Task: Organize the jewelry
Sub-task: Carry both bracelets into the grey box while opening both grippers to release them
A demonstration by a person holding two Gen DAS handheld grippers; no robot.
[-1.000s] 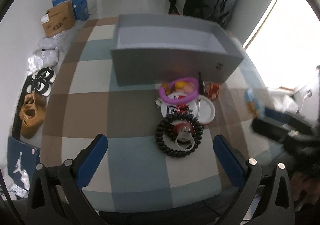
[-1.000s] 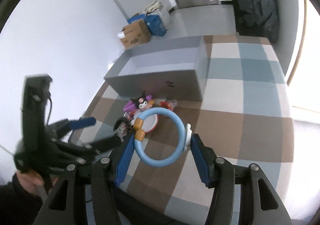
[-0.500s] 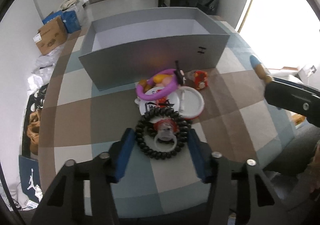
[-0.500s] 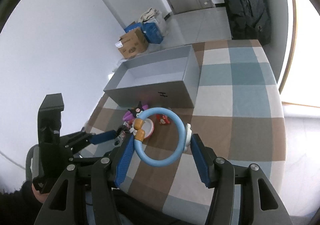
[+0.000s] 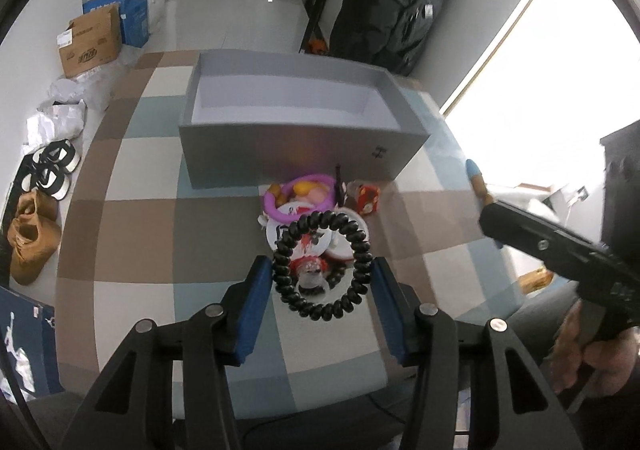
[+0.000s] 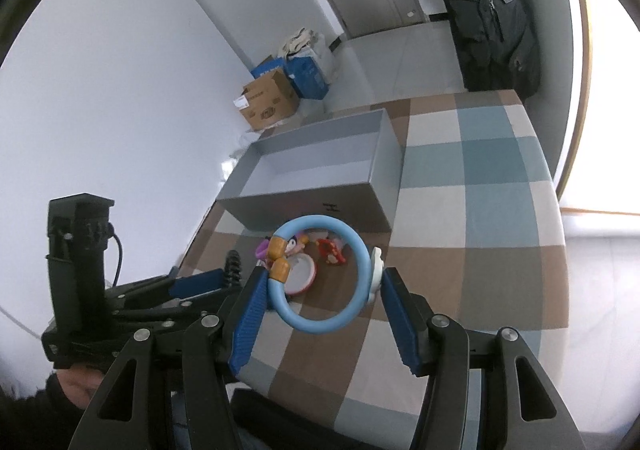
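On the left, the left gripper (image 5: 322, 282) held a black bead bracelet (image 5: 322, 264). Its two blue pads squeezed the ring from both sides, so the claw was closed on it. The bracelet hung up off the checked table (image 5: 140, 234), just above a small heap of jewelry.

In the heap lay a purple ring (image 5: 298, 196), a white round dish (image 5: 316, 236) and a little red charm (image 5: 367, 197). They were bunched close together, right in front of the big grey box (image 5: 296, 142). The box stood open at the top, and I could see nothing inside it.

On the right, the right gripper (image 6: 320, 300) held a light blue ring (image 6: 322, 274) with two orange beads on one side and a white bit on the other. Its blue pads pressed on the ring from both sides, so that claw was closed on it too. The blue ring was up in the air, near the front of the grey box. A hand (image 5: 588, 358) held the handle of that gripper.
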